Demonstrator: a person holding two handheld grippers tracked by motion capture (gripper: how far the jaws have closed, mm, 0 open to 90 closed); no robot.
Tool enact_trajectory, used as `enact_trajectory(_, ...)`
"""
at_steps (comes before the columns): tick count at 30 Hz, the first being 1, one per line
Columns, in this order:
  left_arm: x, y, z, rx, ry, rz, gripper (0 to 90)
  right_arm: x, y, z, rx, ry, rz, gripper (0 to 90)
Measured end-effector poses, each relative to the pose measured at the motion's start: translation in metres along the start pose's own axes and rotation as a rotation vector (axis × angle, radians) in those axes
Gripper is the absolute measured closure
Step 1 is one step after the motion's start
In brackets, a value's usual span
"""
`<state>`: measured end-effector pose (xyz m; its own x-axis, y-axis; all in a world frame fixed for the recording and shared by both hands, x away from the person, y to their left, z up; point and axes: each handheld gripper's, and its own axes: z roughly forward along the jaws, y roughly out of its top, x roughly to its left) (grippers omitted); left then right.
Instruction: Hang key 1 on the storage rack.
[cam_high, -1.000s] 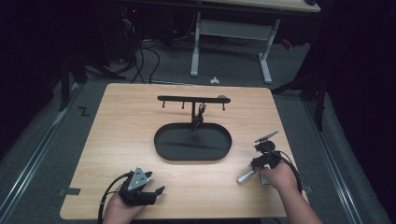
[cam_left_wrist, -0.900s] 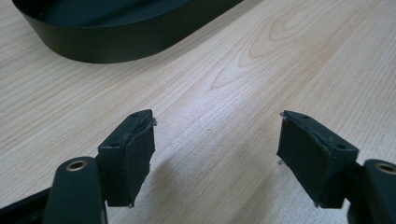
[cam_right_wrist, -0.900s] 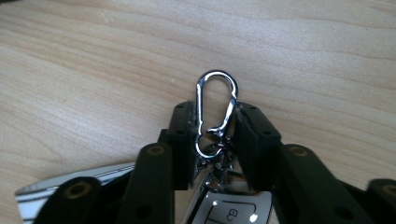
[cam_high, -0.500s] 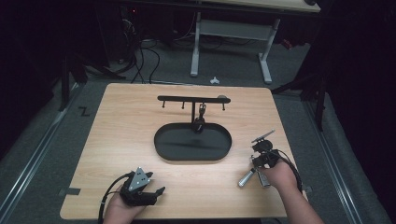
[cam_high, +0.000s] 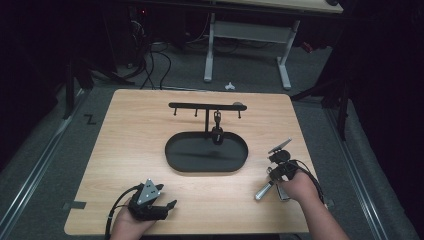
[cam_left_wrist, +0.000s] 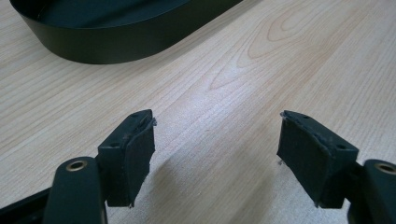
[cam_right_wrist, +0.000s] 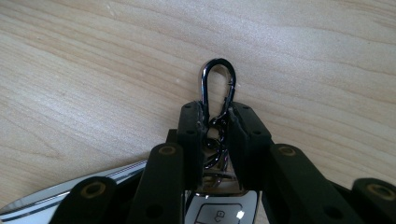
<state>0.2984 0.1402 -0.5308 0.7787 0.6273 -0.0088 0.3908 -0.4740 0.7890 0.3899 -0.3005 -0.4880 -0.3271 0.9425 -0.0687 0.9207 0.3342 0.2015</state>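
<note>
Clamped between the jaws of the right gripper (cam_right_wrist: 215, 135), a chrome carabiner clip (cam_right_wrist: 217, 88) is held with its rounded loop projecting past the fingertips (cam_right_wrist: 191, 128) toward the wooden table (cam_right_wrist: 93, 70). Behind the jaws a key fob (cam_right_wrist: 219, 212) with a glossy button face is seen, and a curved chrome piece lies to one side of it. Only the clip's thin, polished shank is pinched, so a slip or a twist is judged possible if the fob's weight swings. The left gripper (cam_left_wrist: 215, 154) is held wide apart over bare wood and nothing is grasped by it; its rubbery pads (cam_left_wrist: 137, 158) look worn. Ahead of its fingertips a matte black oval tray (cam_left_wrist: 107, 42) is seen, with a hook rack (cam_high: 207, 106) rising from it.
</note>
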Motion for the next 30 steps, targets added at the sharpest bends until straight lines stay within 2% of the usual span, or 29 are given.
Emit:
enact_trajectory(3, 0.0, 0.0, 0.0, 0.0, 0.0, 0.0, 27.4, -0.001, 0.001, 0.0, 0.008, 0.002, 0.003, 75.5)
enact_trajectory(7, 0.0, 0.0, 0.0, 0.001, -0.002, 0.001, 27.4, -0.005, 0.002, -0.001, 0.006, 0.023, 0.031, 78.6)
enact_trajectory(8, 0.0, 0.0, 0.0, 0.001, -0.003, 0.001, 27.4, -0.008, 0.002, -0.004, -0.012, 0.031, 0.051, 84.4)
enact_trajectory(10, 0.0, 0.0, 0.001, 0.002, -0.003, 0.001, 27.4, -0.012, 0.001, -0.003, -0.002, 0.048, 0.059, 84.3)
enact_trajectory(16, 0.0, 0.0, 0.001, 0.001, -0.005, 0.002, 27.4, -0.011, 0.001, -0.002, 0.009, 0.043, 0.046, 83.2)
enact_trajectory(28, -0.001, 0.0, 0.001, 0.002, -0.009, 0.007, 27.4, -0.012, 0.007, -0.001, 0.035, 0.066, 0.032, 82.7)
enact_trajectory(30, -0.001, 0.001, 0.001, 0.004, -0.011, 0.01, 27.4, -0.012, 0.008, -0.001, 0.041, 0.057, 0.02, 82.8)
